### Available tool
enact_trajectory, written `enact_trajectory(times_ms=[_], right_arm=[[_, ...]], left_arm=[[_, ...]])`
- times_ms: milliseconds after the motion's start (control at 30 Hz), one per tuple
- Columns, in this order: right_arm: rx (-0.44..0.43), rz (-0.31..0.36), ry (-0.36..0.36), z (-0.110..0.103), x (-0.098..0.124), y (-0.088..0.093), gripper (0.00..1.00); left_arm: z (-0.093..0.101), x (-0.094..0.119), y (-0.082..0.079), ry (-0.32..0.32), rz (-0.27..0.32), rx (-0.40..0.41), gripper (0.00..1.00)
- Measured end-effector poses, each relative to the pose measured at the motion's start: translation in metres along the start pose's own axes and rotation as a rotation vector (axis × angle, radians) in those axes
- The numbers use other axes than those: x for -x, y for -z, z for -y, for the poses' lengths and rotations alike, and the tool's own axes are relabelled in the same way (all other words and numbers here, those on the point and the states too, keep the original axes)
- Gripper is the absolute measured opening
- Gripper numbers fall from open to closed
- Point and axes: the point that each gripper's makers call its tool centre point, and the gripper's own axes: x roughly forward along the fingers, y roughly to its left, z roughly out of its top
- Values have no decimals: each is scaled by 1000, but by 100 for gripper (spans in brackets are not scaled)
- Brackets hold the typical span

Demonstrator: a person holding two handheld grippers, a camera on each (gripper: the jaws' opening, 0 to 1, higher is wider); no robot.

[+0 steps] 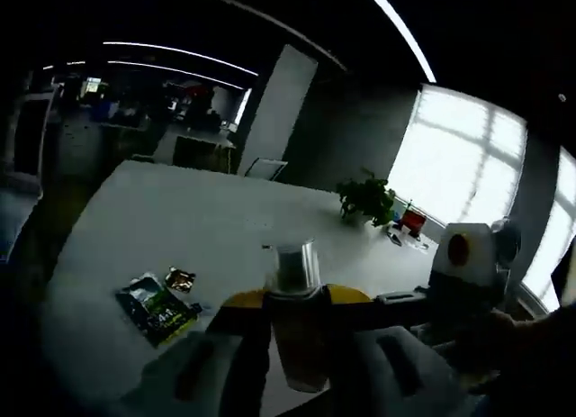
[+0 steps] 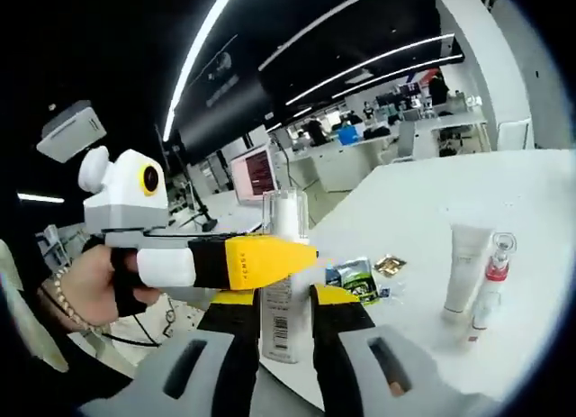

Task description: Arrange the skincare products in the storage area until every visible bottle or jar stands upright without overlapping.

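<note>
Both the left gripper [image 1: 297, 345] and the right gripper [image 2: 286, 345] clamp one clear-capped bottle [image 2: 281, 282], held upright above the white table [image 2: 531, 255]. This looks like carrying it to place. Next it needs setting down upright, clear of the tube [image 2: 464, 268] and small pump bottle [image 2: 490, 286] standing beyond.

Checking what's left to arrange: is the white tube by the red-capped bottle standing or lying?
Standing: the white tube rises upright on the table, beside the red-capped bottle.

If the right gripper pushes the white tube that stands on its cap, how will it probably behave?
The white tube is tall on a narrow cap, so it probably tips easily. It looks like soft plastic and may dent when squeezed. It stands close beside the small red-capped bottle, so falling could knock that over.
</note>
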Motion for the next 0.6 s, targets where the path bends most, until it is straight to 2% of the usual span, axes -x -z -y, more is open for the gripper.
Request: enact_trajectory(times_ms=[67, 100, 133, 167, 367, 533, 600], right_arm=[[60, 37, 41, 4, -1, -3, 23], [29, 34, 43, 4, -1, -2, 24], [-17, 46, 56, 5, 0, -2, 22], [-28, 63, 67, 8, 1, -3, 22], [1, 92, 85, 12, 5, -2, 20], [-12, 103, 76, 15, 6, -1, 20], [-42, 107, 68, 18, 7, 0, 20]], left_arm=[[0, -1, 0, -16, -2, -2, 21], [-3, -1, 0, -36, 0, -46, 21], [-2, -1, 0, -39, 4, -50, 21], [-1, 0, 0, -40, 7, -37, 21], [0, 0, 2, -43, 15, -21, 21], [1, -1, 4, -26, 15, -11, 21], [3, -2, 4, -10, 15, -2, 21]])
